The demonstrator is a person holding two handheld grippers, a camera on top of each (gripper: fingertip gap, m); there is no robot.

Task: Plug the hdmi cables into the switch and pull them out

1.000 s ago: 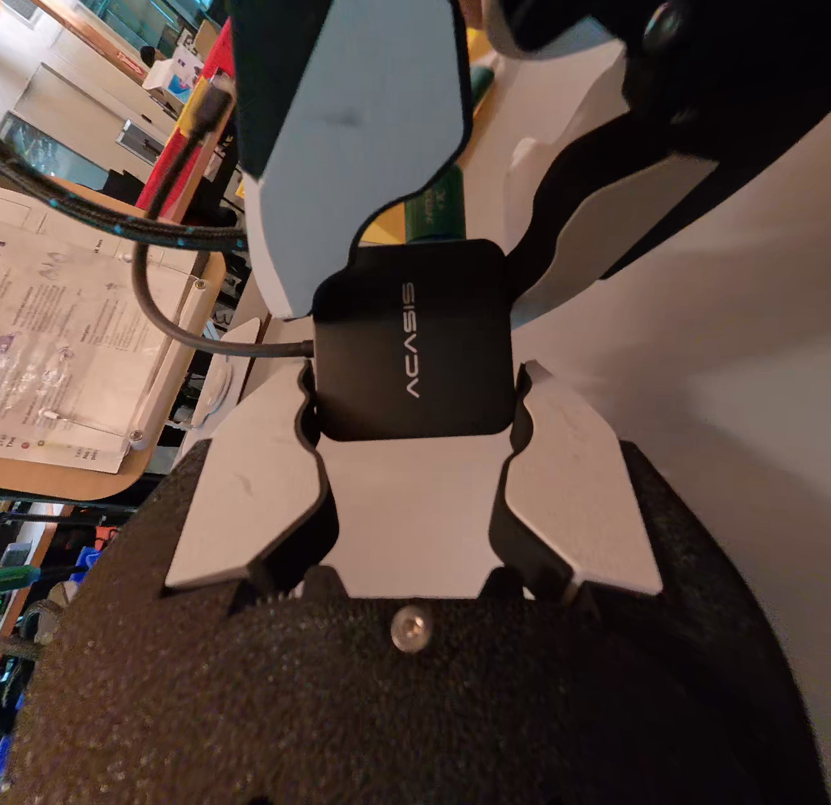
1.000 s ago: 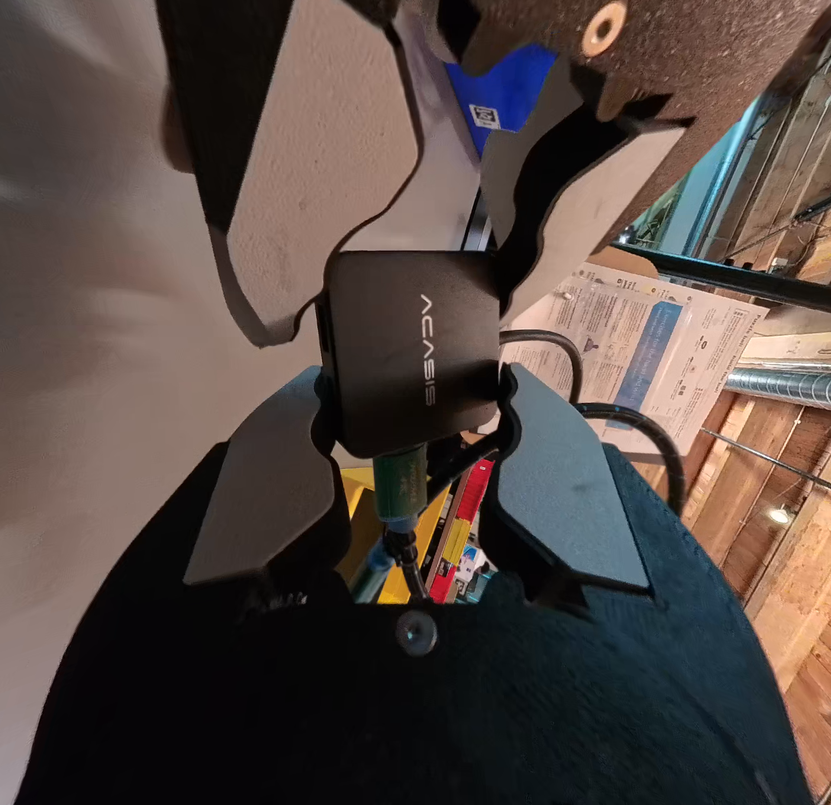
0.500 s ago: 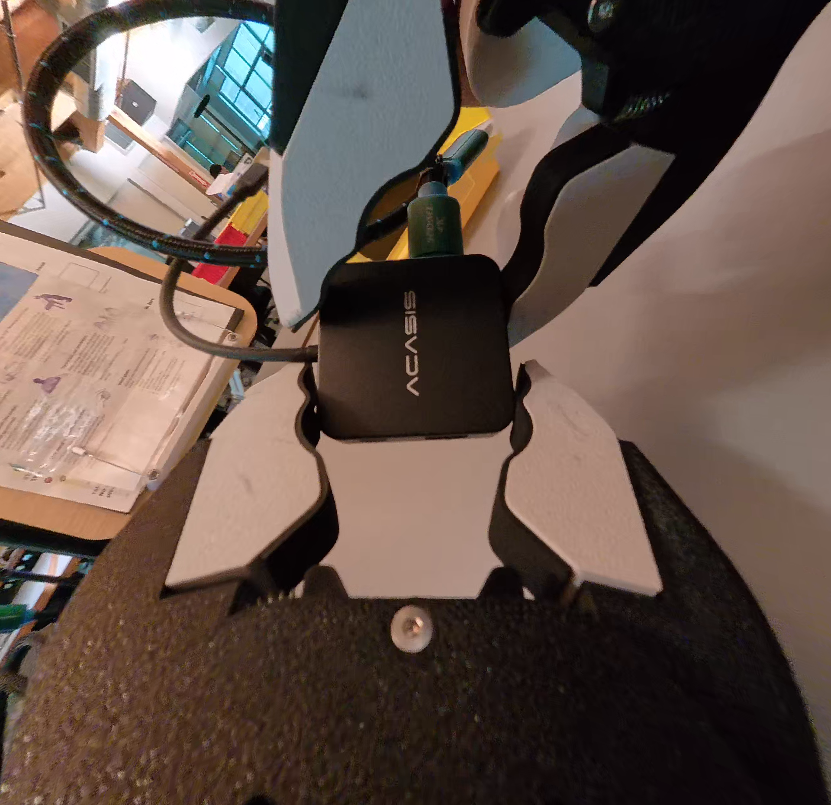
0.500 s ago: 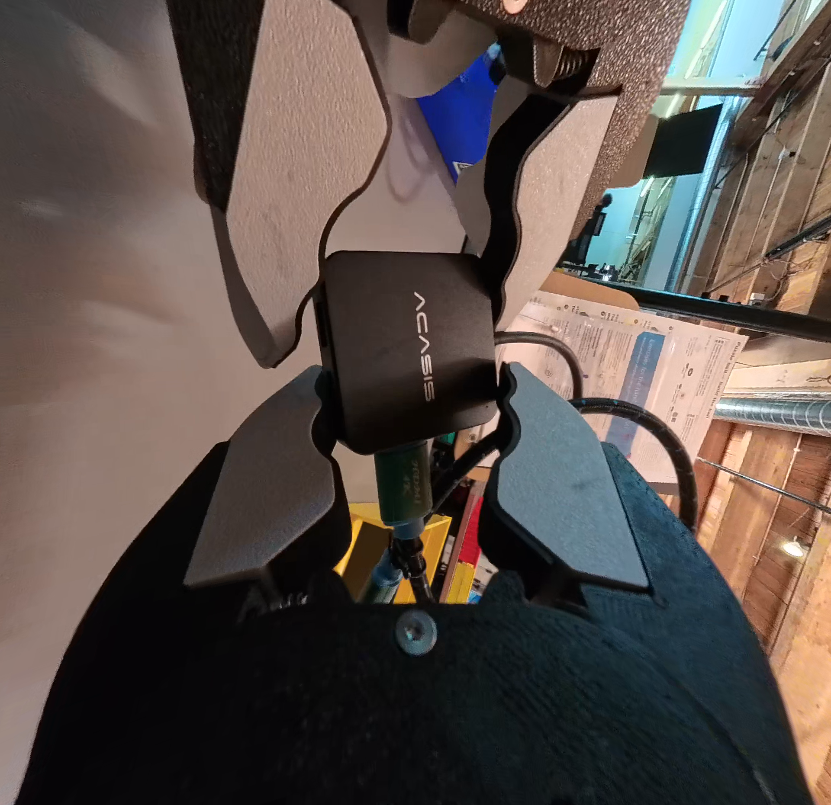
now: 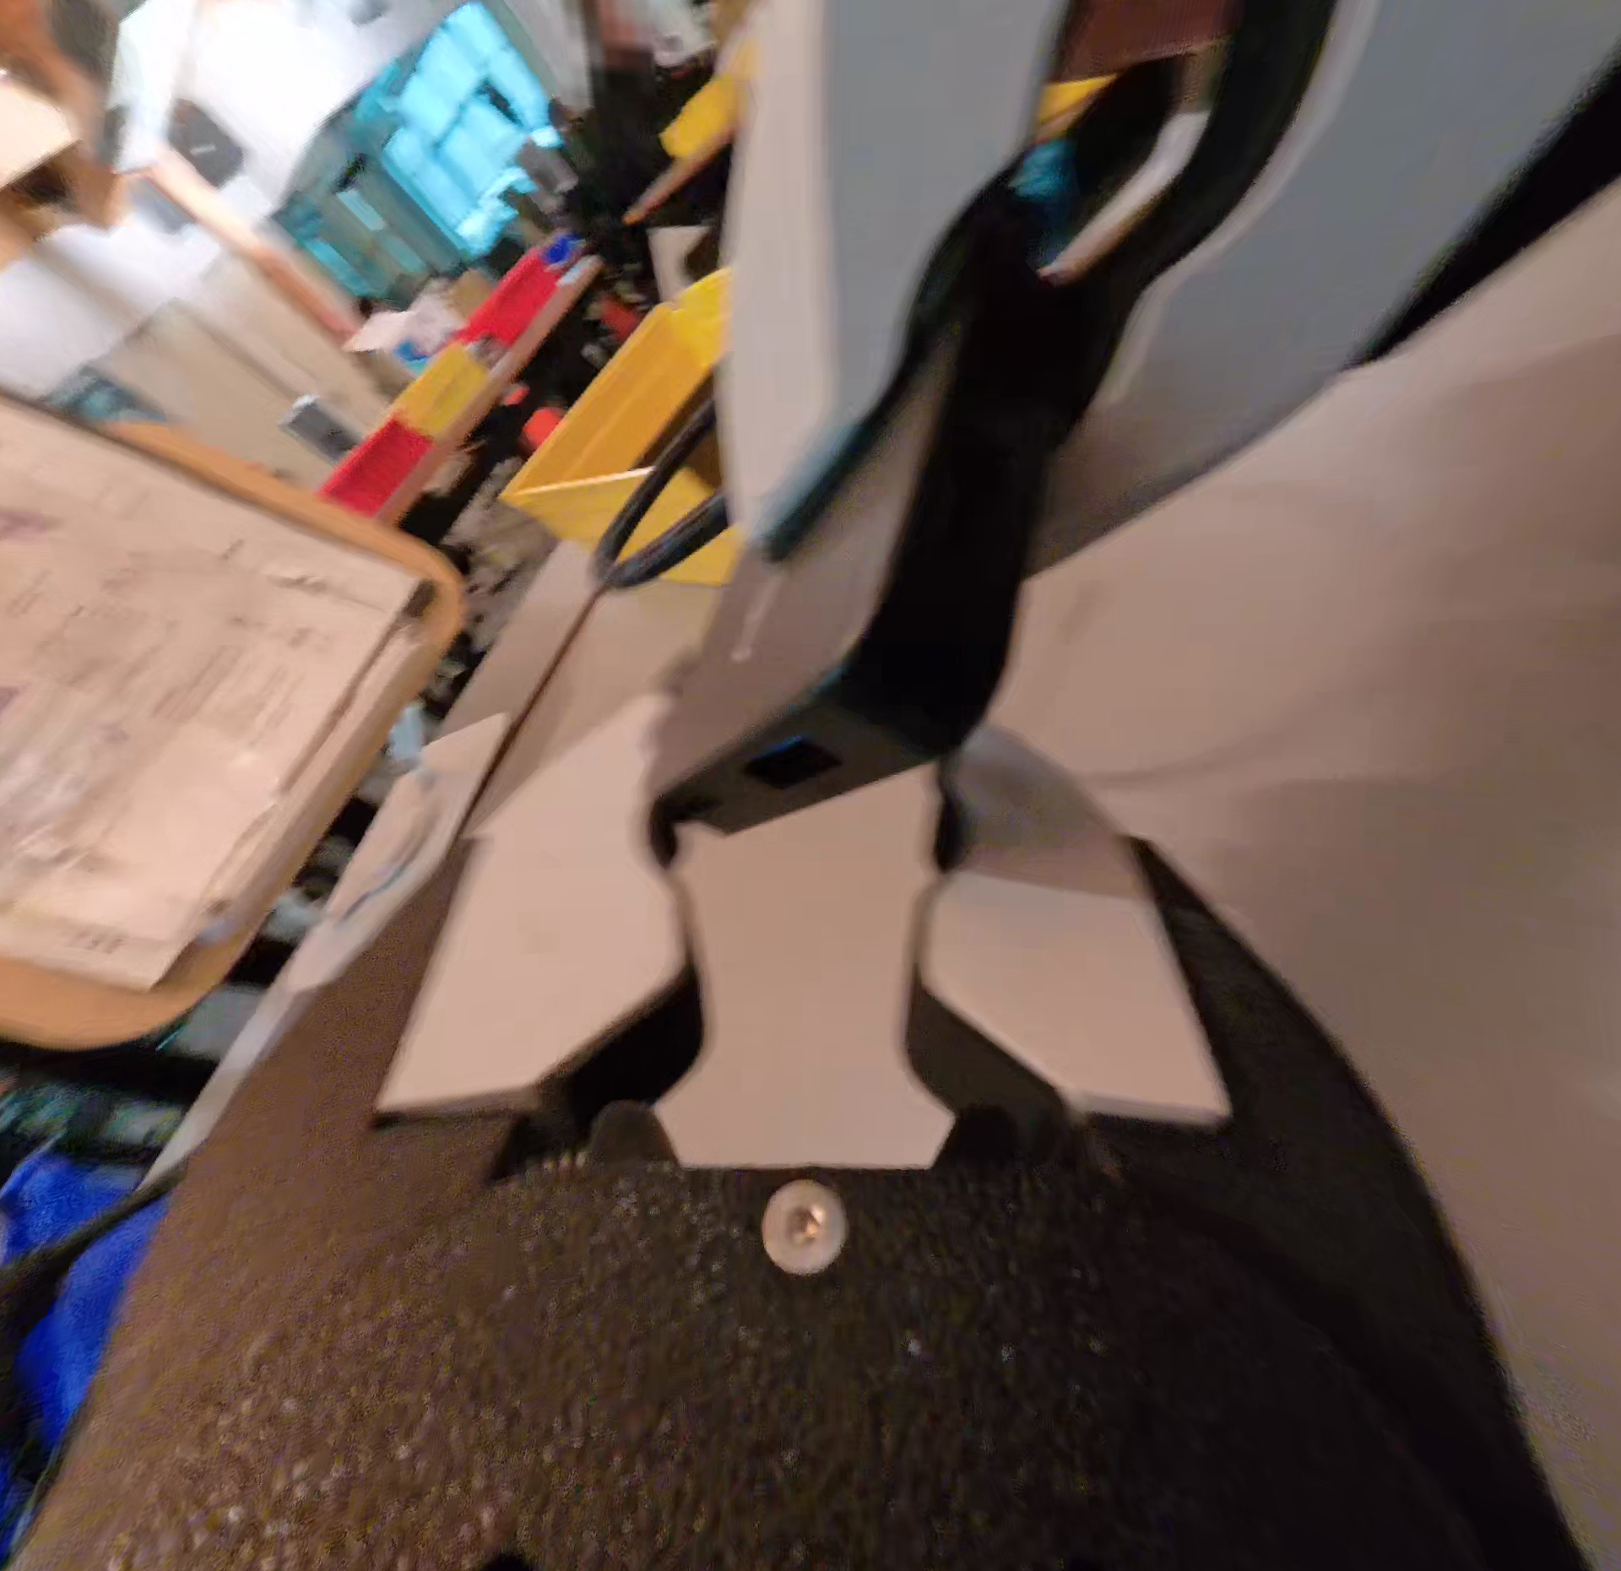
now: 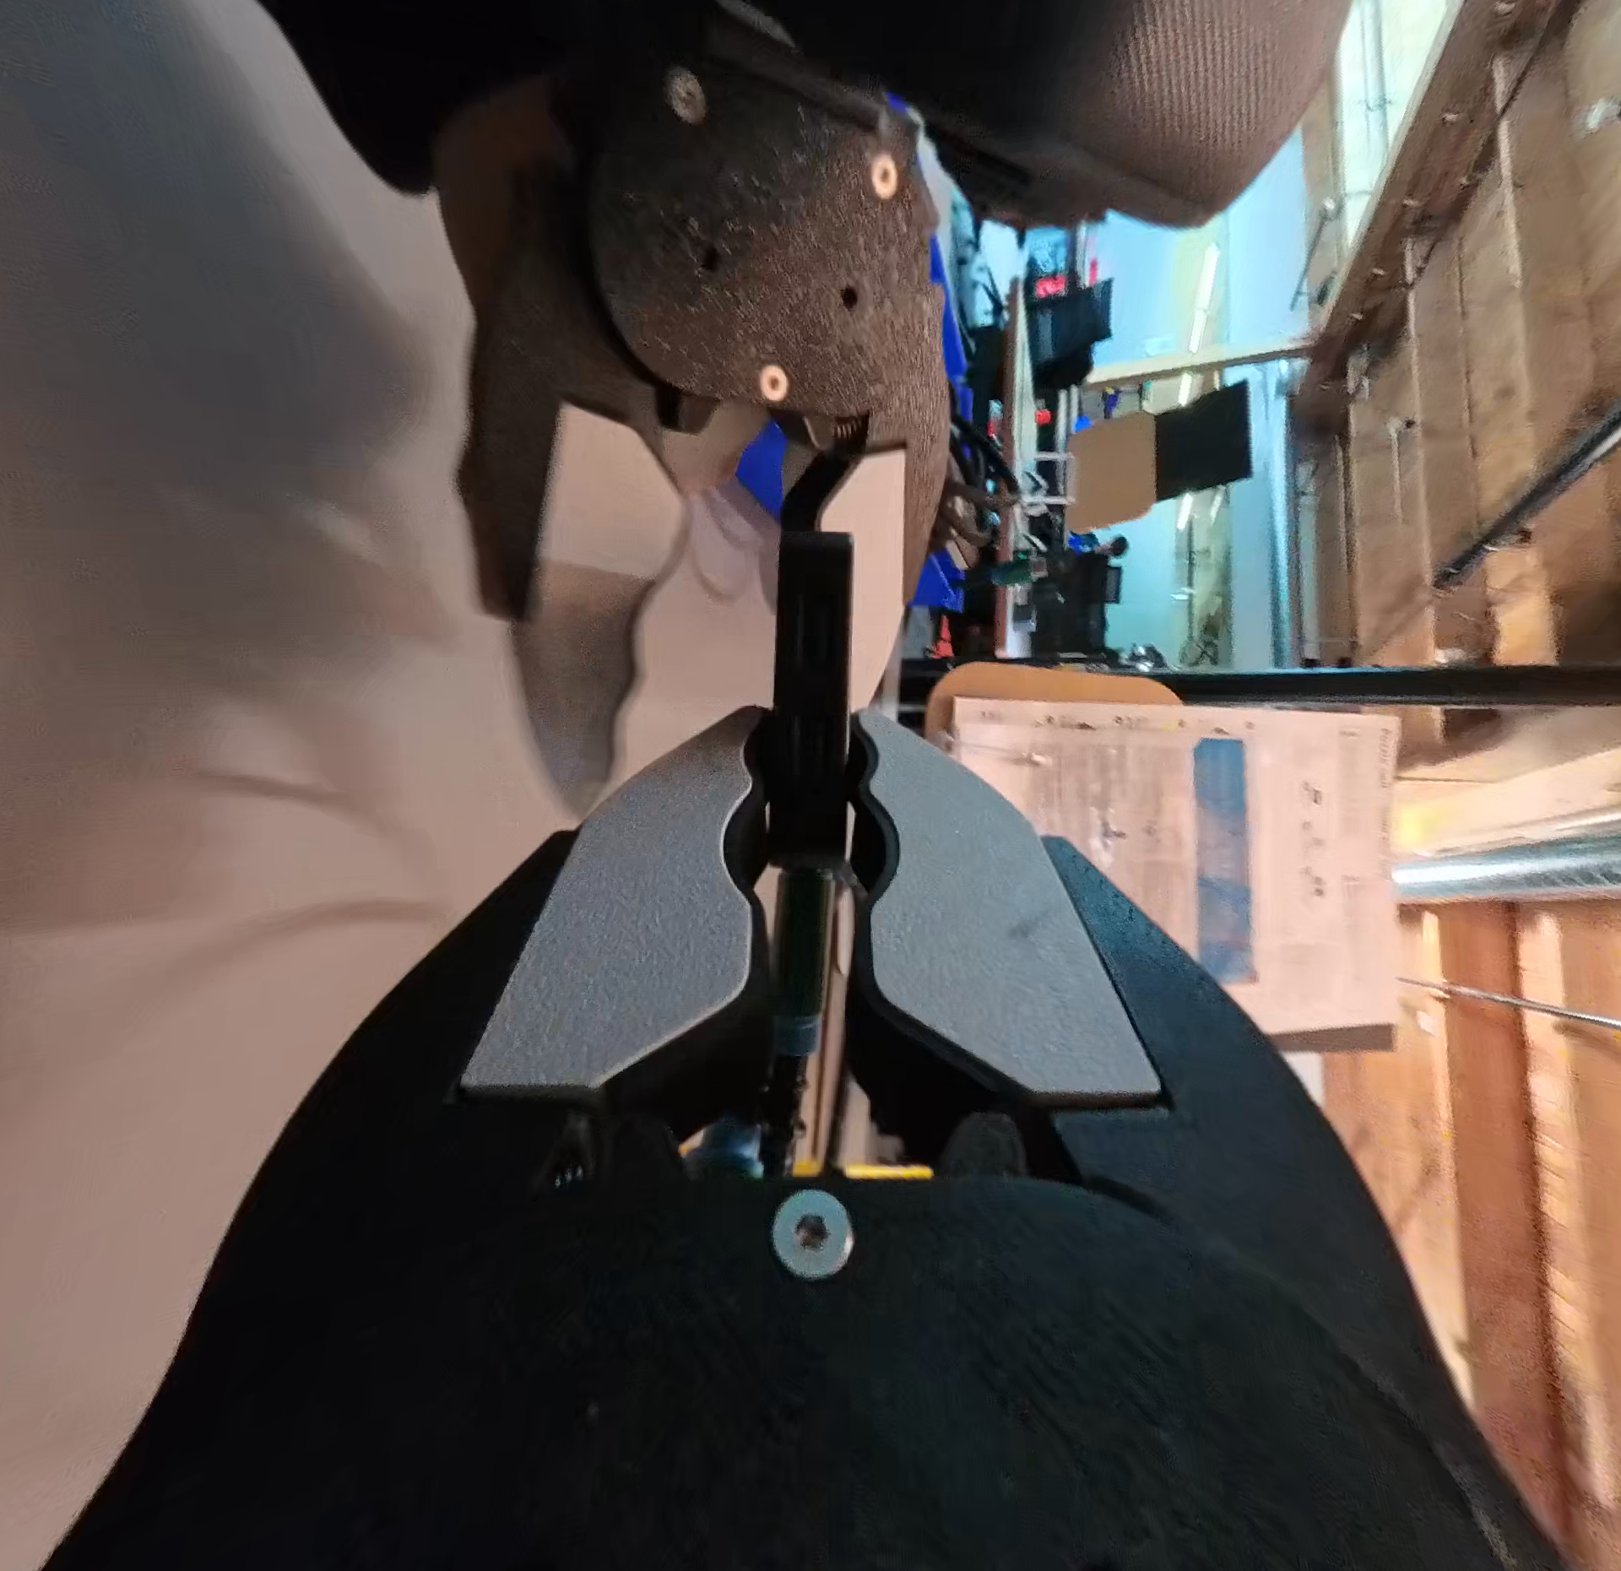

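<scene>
1. In the right wrist view, the right hand-held gripper (image 6: pixel 809 814) had its two grey textured fingers (image 6: pixel 631 932) drawn narrow, clamped on the thin edge of the flat black square HDMI switch (image 6: pixel 811 696), which stood edge-on and upright between them.
2. Just below the switch, a dark green HDMI plug (image 6: pixel 800 959) sat in its near end, with its cable running down between the fingers.
3. In the left wrist view, which was blurred, the left hand-held gripper (image 5: pixel 803 814) had its pale fingers (image 5: pixel 544 941) spread at a middle width; the tilted switch (image 5: pixel 842 722) lay at their tips, one small port on its near edge visible. Whether those fingers pinched the switch could not be told.
4. Beyond the switch, the other gripper's large pale fingers rose over it in each view.
5. Under everything lay the pale beige counter (image 5: pixel 1316 652).
6. Farther off stood a wooden-edged board with printed paper sheets (image 5: pixel 175 678), a yellow plastic bin (image 5: pixel 631 441) and a black cable loop (image 5: pixel 658 538) beside it.
</scene>
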